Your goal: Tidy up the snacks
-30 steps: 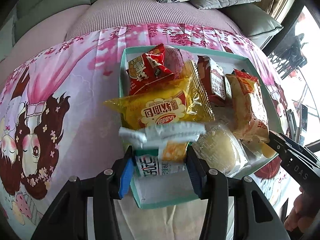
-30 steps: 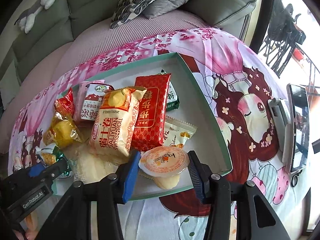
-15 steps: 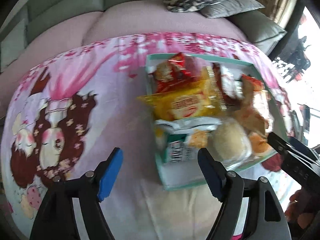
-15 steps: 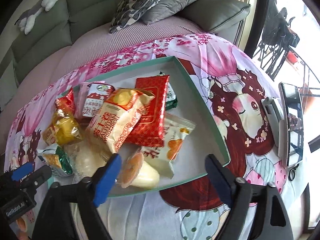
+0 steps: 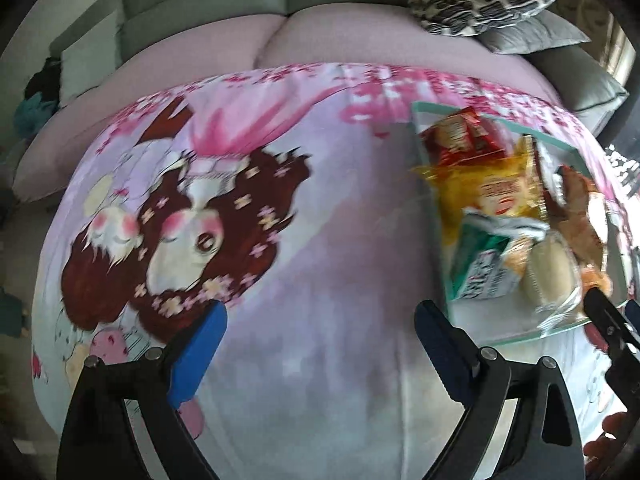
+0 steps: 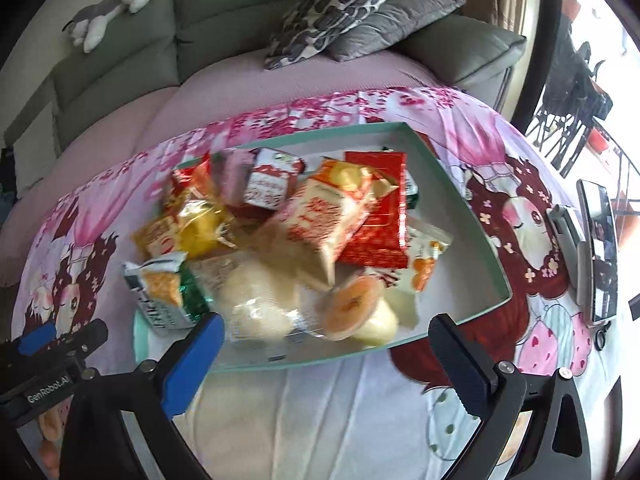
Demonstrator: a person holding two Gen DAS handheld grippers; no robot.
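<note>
A teal-rimmed white tray [image 6: 460,200] on the pink cartoon cloth holds several snack packs: a green-and-white pack [image 6: 164,292], a yellow pack [image 6: 192,228], an orange jelly cup [image 6: 352,308], a red pack [image 6: 376,216] and a Swiss-roll pack [image 6: 324,220]. My right gripper [image 6: 324,356] is open and empty, just in front of the tray's near rim. My left gripper [image 5: 320,344] is open and empty over bare cloth, left of the tray [image 5: 520,336]. The green-and-white pack [image 5: 480,276] lies in the tray's near left corner.
A phone and a grey clip [image 6: 596,252] lie on the cloth right of the tray. A grey-green sofa with patterned cushions [image 6: 336,12] is behind. The left gripper's body [image 6: 44,364] shows at the right wrist view's lower left.
Both grippers opened and let go: the green-and-white pack and the jelly cup now lie in the tray. My left gripper swung left off the tray; my right pulled back.
</note>
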